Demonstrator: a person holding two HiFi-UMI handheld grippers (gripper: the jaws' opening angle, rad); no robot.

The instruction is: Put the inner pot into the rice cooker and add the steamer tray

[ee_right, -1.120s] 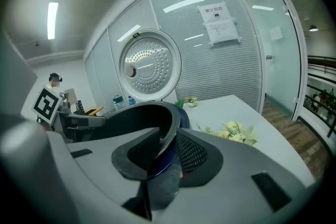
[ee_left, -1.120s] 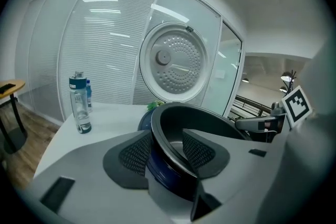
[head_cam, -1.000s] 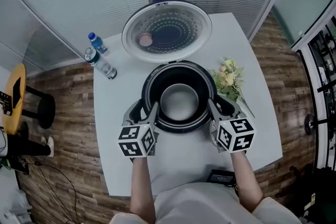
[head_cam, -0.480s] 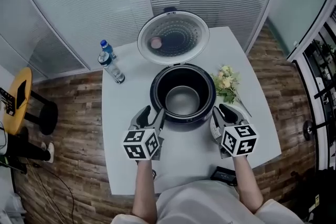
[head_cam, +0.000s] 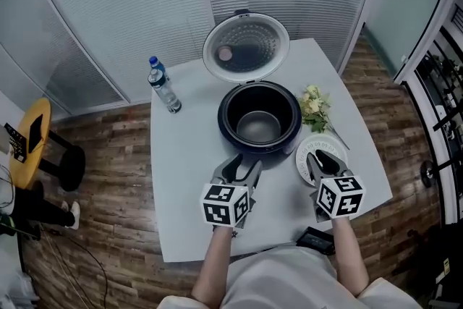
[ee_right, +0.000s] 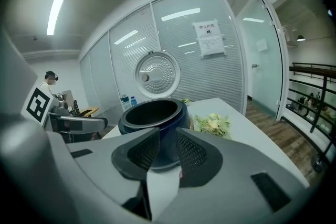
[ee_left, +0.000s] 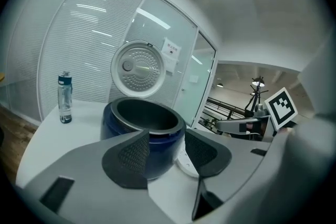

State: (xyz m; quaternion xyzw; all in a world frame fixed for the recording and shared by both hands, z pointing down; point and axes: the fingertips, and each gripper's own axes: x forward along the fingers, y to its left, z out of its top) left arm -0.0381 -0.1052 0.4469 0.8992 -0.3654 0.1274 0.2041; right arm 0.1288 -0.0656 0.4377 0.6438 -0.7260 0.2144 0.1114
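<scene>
The dark blue rice cooker [head_cam: 259, 117] stands mid-table with its round lid [head_cam: 246, 47] raised behind it. The grey inner pot [head_cam: 258, 127] sits inside it. A white steamer tray [head_cam: 305, 153] lies on the table to the cooker's right, partly under my right gripper [head_cam: 322, 155]. That gripper hovers over the tray with a narrow gap between its jaws and nothing in them. My left gripper [head_cam: 244, 164] is open and empty, just in front of the cooker. In the left gripper view the cooker [ee_left: 142, 123] shows beyond the spread jaws; in the right gripper view the cooker [ee_right: 152, 115] is straight ahead.
Two water bottles [head_cam: 165, 87] stand at the white table's [head_cam: 188, 184] back left. A bunch of flowers [head_cam: 312, 108] lies right of the cooker. A small black object [head_cam: 315, 241] sits at the near edge. Glass walls with blinds stand behind; a yellow stool [head_cam: 29, 145] is far left.
Both grippers have drawn back from the cooker's two sides toward me. The left is now in front of the cooker, the right over the white tray. The jaws look unchanged.
</scene>
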